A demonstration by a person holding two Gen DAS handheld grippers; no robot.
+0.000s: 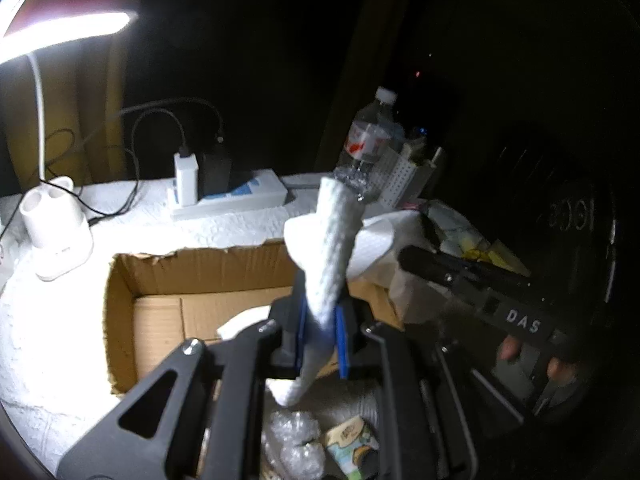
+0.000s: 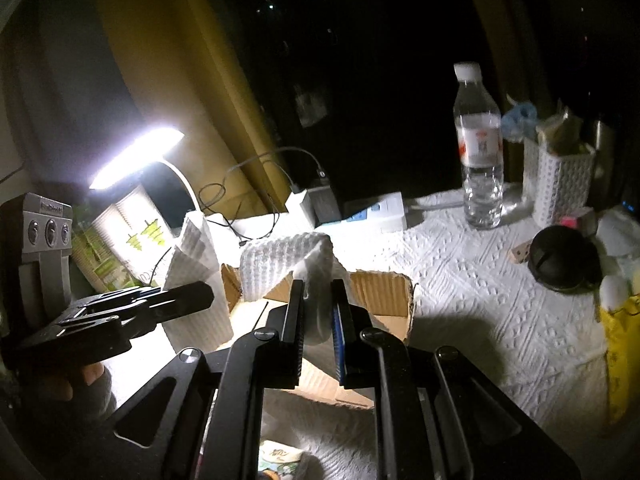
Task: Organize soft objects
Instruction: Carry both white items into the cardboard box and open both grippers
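Note:
A white waffle-textured cloth (image 1: pixel 334 248) hangs over an open cardboard box (image 1: pixel 160 300). My left gripper (image 1: pixel 322 304) is shut on one end of it, and the cloth stands up between the blue pads. In the right wrist view my right gripper (image 2: pixel 318 286) is shut on the other end of the cloth (image 2: pixel 280 260), above the box (image 2: pixel 384 292). The left gripper (image 2: pixel 200 296) shows there at the left, with the cloth rising from its tip. The right gripper (image 1: pixel 408 258) appears at the right in the left wrist view, a person's fingers under it.
A water bottle (image 2: pixel 478 152), a white perforated basket (image 2: pixel 560 184), a black round object (image 2: pixel 560 258) and a yellow bag (image 2: pixel 618 340) stand right of the box. A power strip with chargers (image 1: pixel 228 196) and a lit desk lamp (image 2: pixel 136 156) stand behind. Bubble wrap (image 1: pixel 296 444) lies near.

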